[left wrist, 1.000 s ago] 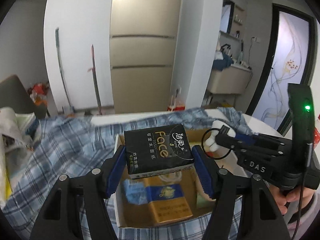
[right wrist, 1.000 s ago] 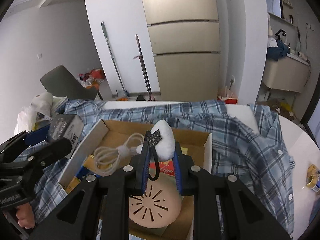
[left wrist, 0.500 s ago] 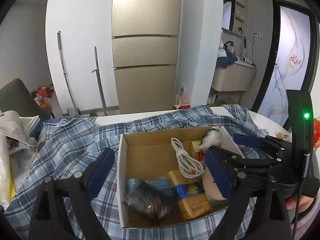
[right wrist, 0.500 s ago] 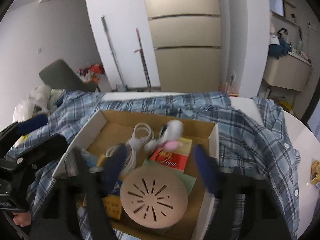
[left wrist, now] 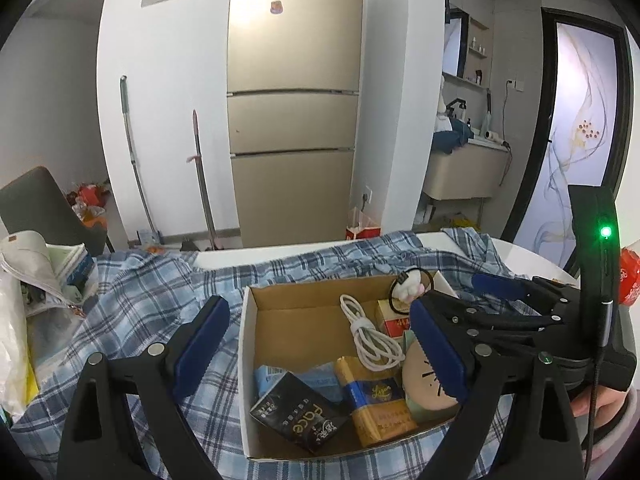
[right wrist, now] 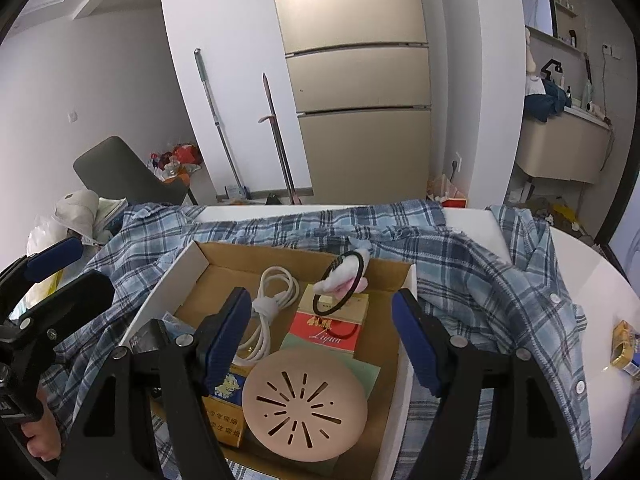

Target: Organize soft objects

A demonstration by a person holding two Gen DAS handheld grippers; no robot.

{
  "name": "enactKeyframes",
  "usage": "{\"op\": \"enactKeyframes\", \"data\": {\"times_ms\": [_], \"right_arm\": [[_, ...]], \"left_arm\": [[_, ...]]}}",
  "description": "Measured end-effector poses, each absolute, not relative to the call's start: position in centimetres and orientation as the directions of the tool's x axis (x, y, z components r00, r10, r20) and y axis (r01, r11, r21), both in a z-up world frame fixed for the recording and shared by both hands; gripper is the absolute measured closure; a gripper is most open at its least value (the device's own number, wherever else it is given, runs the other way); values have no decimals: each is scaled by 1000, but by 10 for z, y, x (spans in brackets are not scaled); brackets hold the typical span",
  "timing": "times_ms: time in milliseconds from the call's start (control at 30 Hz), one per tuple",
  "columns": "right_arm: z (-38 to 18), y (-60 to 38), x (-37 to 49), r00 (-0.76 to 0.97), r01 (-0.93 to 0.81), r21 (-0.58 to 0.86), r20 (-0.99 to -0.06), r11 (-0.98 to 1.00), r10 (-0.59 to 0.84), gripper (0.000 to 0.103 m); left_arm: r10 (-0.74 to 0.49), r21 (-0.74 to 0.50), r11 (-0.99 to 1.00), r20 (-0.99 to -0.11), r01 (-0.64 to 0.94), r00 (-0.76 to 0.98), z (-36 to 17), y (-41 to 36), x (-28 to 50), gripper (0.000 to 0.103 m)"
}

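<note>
An open cardboard box (left wrist: 245, 360) (right wrist: 160, 300) sits on a blue plaid shirt (left wrist: 132, 312) (right wrist: 472, 272). In it lie a black tissue pack (left wrist: 298, 418), a white cable (left wrist: 370, 338) (right wrist: 272, 304), a yellow pack (left wrist: 372, 400), a red pack (right wrist: 332, 326), a pink round disc (right wrist: 304, 402) and a white plush charm with a black hair band (right wrist: 342, 280) (left wrist: 408, 286). My left gripper (left wrist: 320, 356) is open and empty above the box's front left. My right gripper (right wrist: 320, 336) is open and empty above the box's front right.
A white table (right wrist: 580, 256) lies under the shirt, with a small yellow item (right wrist: 622, 350) at its right edge. Bags and papers (left wrist: 36, 280) are piled at the left. A grey chair (right wrist: 120, 172), a fridge (left wrist: 292, 140) and mops stand behind.
My left gripper opened and the black tissue pack dropped into the box. My right gripper opened and released the white plush charm with the hair band into the box. Both grippers pulled back.
</note>
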State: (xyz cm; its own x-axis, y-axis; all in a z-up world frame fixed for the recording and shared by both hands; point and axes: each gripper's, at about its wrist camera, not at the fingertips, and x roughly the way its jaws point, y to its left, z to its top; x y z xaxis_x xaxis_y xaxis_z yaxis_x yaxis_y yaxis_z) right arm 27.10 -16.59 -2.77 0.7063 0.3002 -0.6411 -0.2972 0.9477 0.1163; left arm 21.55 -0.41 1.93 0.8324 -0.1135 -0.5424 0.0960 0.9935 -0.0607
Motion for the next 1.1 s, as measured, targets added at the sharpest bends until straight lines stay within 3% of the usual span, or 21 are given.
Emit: {"op": "enactKeyframes", "data": {"times_ms": [400,533,600,700,900,1100], "right_arm": [[30,-179,238,821,-255,55,-515,965,246,28],[59,-194,209,867,-225,70,-441,972,232,18],[73,-198,191,885,-226,68,-402,972,234,15],[91,-201,162,913,-236,44,-333,971,237,1],[115,-204,106,945,-241,22,-221,970,239,0],[108,-206,59,965,-237,10,-110,972,236,0]], "left_arm": [[-130,-83,991,-426,104,896,65,-3,185,10],[-123,-64,992,-369,107,921,92,-6,159,9],[-114,-47,993,-322,105,940,104,-7,140,0],[-102,-43,995,-237,95,966,119,-6,107,0],[-121,-37,993,-148,116,982,130,-6,50,0],[-88,-28,996,-75,86,993,108,-8,2,0]]}}
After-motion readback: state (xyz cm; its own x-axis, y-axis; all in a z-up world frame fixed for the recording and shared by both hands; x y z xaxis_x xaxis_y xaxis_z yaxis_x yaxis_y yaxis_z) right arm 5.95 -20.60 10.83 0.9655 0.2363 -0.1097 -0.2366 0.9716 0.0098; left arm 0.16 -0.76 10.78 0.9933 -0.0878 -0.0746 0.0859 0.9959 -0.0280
